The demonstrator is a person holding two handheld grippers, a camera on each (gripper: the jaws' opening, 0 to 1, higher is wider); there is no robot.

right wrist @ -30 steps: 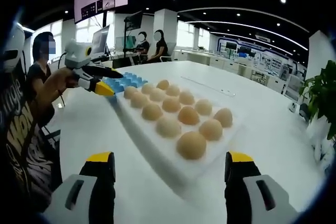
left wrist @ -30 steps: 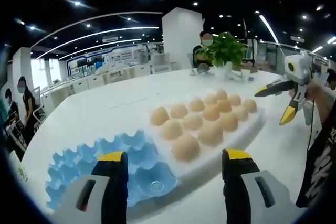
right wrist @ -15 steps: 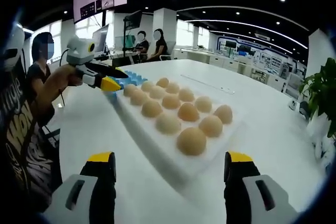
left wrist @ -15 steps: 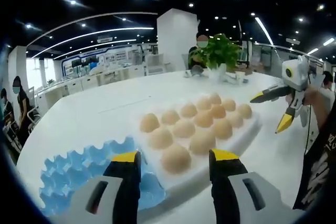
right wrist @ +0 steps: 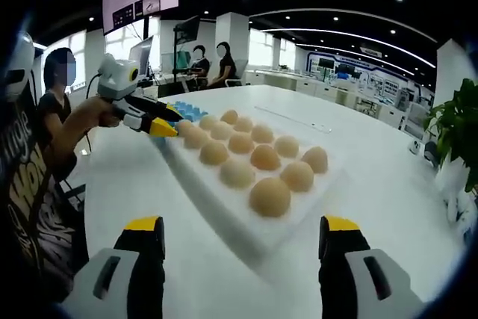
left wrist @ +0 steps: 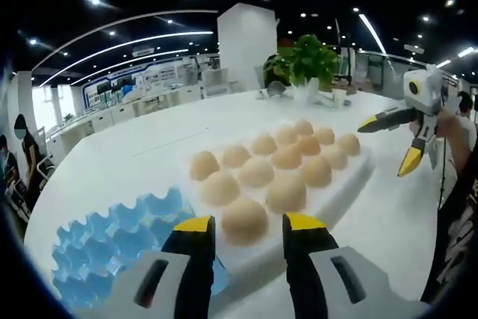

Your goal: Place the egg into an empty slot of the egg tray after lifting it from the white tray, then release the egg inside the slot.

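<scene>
Left gripper view: blue egg tray (left wrist: 112,240) lies at left, touching the white tray (left wrist: 340,188). Your left gripper (left wrist: 246,228) brackets the nearest egg (left wrist: 244,221), jaws not clamped on it. Your right gripper (right wrist: 243,231) hangs released, holding nothing.

The white tray (right wrist: 299,211) is seen lying on the white surface (right wrist: 373,184), with tan eggs (right wrist: 269,196) set in rows across it. Beyond the tray's far end, a part of the blue egg tray (right wrist: 188,110) is glimpsed. The left claw (right wrist: 166,121) is held by a hand (right wrist: 101,113) over that far end, its yellow-tipped jaws parted around the farthest egg. The right claw (right wrist: 243,240) is held on the near side of the white tray, jaws wide apart with nothing between them.
</scene>
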